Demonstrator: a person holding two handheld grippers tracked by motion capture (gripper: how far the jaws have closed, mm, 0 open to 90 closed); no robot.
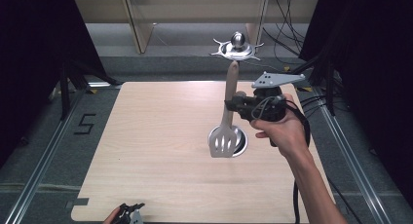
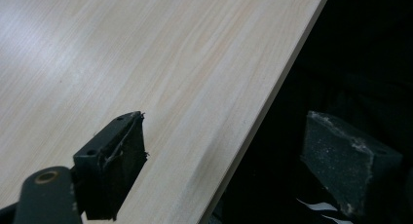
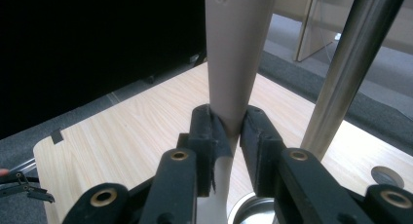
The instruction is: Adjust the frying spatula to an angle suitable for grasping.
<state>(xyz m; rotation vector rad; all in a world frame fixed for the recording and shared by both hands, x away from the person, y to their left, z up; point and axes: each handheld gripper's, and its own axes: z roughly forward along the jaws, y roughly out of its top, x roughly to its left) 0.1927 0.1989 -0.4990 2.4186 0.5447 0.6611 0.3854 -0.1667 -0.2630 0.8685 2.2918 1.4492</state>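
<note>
A beige slotted spatula (image 1: 223,142) hangs upright over the table, head down and handle (image 1: 233,75) up. My right gripper (image 1: 230,106) is shut on the handle's lower part, held by a hand coming in from the right. In the right gripper view the two pads (image 3: 207,131) squeeze the spatula handle (image 3: 236,48) between them. A round steel bowl (image 1: 239,140) sits on the table just under the spatula head; its rim (image 3: 248,207) shows below the jaws. My left gripper (image 1: 129,214) rests at the table's near edge, jaws wide apart with nothing between them (image 2: 229,136).
The light wooden table (image 1: 160,136) has rounded corners and dark floor around it. A steel pole (image 3: 350,63) on a star-shaped base (image 1: 237,47) stands behind the far edge. Cables lie on the floor at the far right. A small grey disc (image 3: 387,175) lies on the table.
</note>
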